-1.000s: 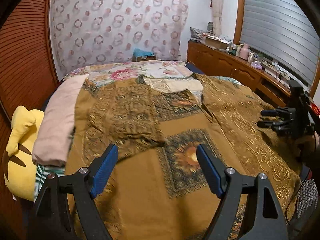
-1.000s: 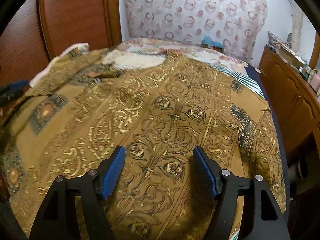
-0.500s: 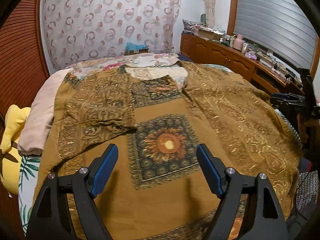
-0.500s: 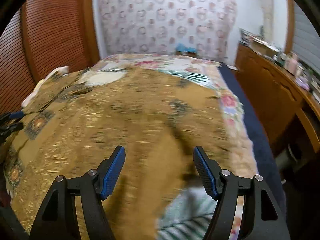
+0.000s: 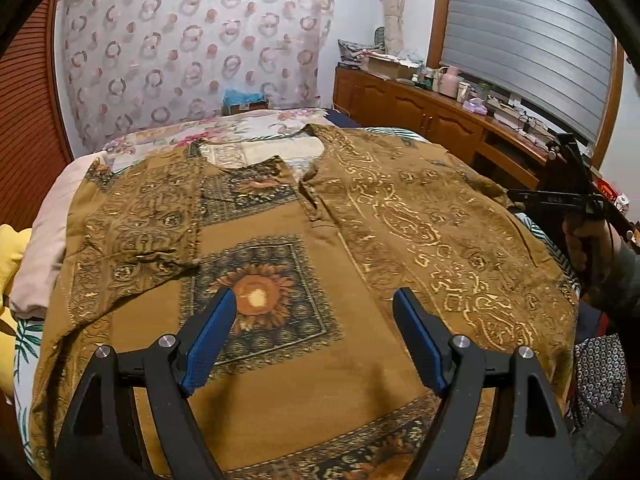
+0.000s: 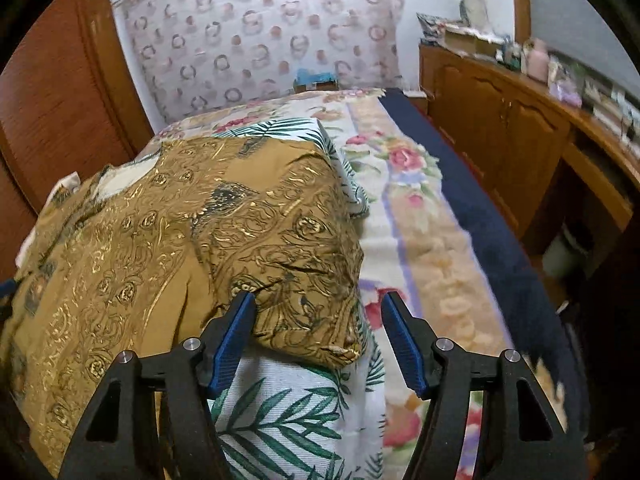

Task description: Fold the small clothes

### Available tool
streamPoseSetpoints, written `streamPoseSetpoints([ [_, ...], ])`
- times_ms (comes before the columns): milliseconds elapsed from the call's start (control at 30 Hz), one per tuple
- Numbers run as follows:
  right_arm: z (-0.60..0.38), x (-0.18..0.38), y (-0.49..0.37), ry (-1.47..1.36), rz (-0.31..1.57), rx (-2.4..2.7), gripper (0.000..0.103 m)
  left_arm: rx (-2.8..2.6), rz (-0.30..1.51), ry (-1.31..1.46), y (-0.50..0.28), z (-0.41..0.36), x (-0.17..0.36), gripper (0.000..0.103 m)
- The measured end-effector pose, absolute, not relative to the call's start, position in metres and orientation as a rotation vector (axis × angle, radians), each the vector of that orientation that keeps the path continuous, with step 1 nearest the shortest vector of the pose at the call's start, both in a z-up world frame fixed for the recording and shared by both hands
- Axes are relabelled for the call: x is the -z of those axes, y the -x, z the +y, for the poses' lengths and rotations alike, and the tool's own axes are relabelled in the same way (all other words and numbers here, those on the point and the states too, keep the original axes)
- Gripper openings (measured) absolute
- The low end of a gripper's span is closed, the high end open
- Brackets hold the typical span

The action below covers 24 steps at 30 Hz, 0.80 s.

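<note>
A brown and gold patterned shirt (image 5: 328,248) lies spread front up on the bed, its left sleeve folded in over the chest. My left gripper (image 5: 316,336) is open and empty above the shirt's lower front, near the sunflower print. My right gripper (image 6: 318,340) is open at the shirt's right sleeve end (image 6: 304,312), which lies between the fingers on a leaf-print cloth (image 6: 280,420). The right gripper also shows at the right edge of the left wrist view (image 5: 560,200).
A floral bedspread (image 6: 400,184) covers the bed. A pink folded cloth (image 5: 44,240) and a yellow plush toy (image 5: 10,256) lie at the bed's left side. A wooden cabinet (image 5: 420,120) with clutter runs along the right. A dotted curtain (image 5: 192,48) hangs behind.
The left gripper has drawn back and swung to face the shirt's middle. The right gripper has moved right, from over the shirt's body to its right sleeve end.
</note>
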State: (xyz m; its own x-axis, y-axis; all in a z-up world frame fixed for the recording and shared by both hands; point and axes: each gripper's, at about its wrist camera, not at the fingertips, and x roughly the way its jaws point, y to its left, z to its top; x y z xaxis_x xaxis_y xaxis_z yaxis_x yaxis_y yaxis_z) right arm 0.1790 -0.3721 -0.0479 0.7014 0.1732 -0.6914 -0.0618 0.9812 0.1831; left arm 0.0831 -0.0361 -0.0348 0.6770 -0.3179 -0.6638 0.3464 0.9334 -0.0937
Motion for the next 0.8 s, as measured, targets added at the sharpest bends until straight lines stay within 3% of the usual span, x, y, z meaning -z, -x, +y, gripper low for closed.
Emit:
streamPoseSetpoints([
  [200,-0.382,0.05,-0.188,-0.158,0.818,-0.166,0.053,0.376,0.738,-0.05,-0.082,-0.045,0.035,0.081],
  [267,-0.382,0.05,-0.187,-0.147,0.824,-0.185,0.039,0.375,0.737,-0.052,-0.082,-0.045,0.035,0.081],
  [400,-0.383,0.044,-0.187,-0.104,0.821,-0.178,0.029,0.368,0.733,-0.049,-0.081,-0.045,0.034,0.081],
  [500,-0.385,0.039,-0.189,-0.072,0.82,-0.152,0.012,0.362,0.726,-0.045,-0.08,-0.044,0.032,0.081],
  [800,-0.357,-0.008,-0.189,-0.008,0.666,-0.17,0.007,0.337,0.707,-0.028,-0.08,-0.035,0.029,0.081],
])
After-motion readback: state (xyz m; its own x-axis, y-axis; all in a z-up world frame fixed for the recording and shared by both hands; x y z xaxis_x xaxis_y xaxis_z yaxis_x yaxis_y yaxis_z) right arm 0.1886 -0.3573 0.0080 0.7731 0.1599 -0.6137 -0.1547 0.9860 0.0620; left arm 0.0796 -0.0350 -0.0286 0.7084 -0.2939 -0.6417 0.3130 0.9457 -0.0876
